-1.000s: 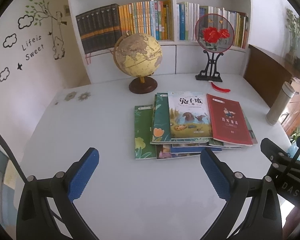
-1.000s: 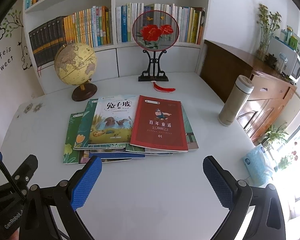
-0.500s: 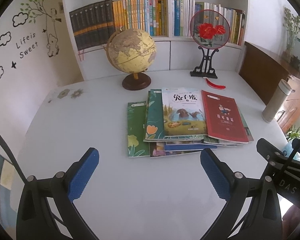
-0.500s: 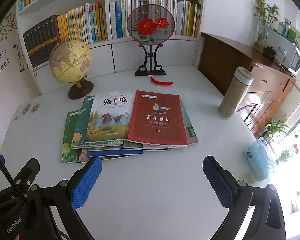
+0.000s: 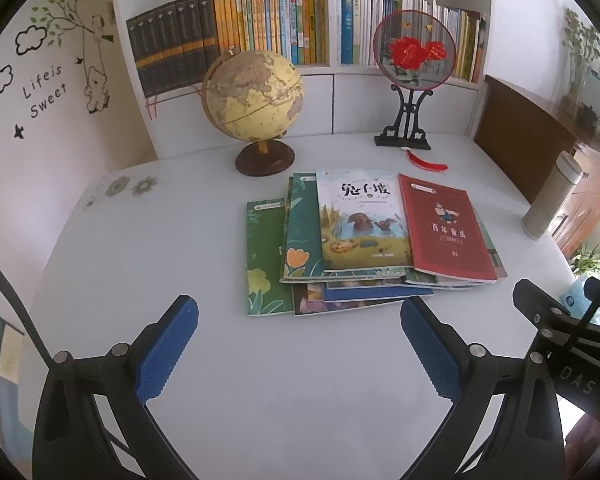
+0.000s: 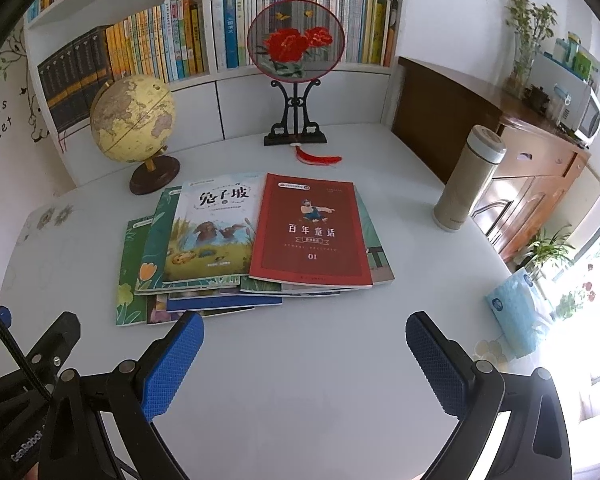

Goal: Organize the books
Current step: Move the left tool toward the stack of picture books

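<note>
The books (image 5: 364, 240) lie in a loose, spread pile in the middle of the white table (image 5: 160, 240), the red book (image 6: 310, 232) on top at the right side. Both claws are wide open and hold nothing — the left gripper (image 5: 298, 344) and the right gripper (image 6: 304, 356) hover above the table, near the front edge of the pile. Behind the pile stand a globe (image 5: 254, 96) and a round fan (image 6: 296, 40) on its stand.

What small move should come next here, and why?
Probably bring the right gripper forward to the red book. Both grippers are open and empty, short of the pile. The red book lies on top at the pile's right side, nearest that gripper, with its near edge exposed. The left gripper could steady the pile.
</note>
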### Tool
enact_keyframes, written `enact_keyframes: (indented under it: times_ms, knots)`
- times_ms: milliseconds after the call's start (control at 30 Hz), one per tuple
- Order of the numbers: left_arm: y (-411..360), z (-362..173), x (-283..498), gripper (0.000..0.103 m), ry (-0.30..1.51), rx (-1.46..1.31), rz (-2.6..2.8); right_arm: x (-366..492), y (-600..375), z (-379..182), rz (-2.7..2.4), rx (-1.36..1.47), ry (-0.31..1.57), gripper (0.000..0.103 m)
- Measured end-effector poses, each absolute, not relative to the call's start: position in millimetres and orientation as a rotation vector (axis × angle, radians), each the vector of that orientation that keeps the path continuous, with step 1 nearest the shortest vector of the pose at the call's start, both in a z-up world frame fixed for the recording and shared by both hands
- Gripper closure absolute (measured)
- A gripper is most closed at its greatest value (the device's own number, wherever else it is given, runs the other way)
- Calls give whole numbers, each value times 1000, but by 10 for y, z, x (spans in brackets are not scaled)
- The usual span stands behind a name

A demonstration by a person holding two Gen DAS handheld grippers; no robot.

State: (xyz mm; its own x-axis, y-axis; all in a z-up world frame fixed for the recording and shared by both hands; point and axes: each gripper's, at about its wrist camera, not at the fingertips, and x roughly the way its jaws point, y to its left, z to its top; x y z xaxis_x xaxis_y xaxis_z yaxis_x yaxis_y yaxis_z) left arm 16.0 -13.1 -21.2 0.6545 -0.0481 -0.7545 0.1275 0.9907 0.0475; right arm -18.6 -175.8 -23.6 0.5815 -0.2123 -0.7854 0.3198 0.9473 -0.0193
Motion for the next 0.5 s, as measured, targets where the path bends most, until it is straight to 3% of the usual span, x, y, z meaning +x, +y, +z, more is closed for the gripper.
enact_keyframes:
  times_ms: [500]
  knots:
    - [-353,-364,299,2,904,93,-164,-222,-1920,-394,-359,131,951,2]
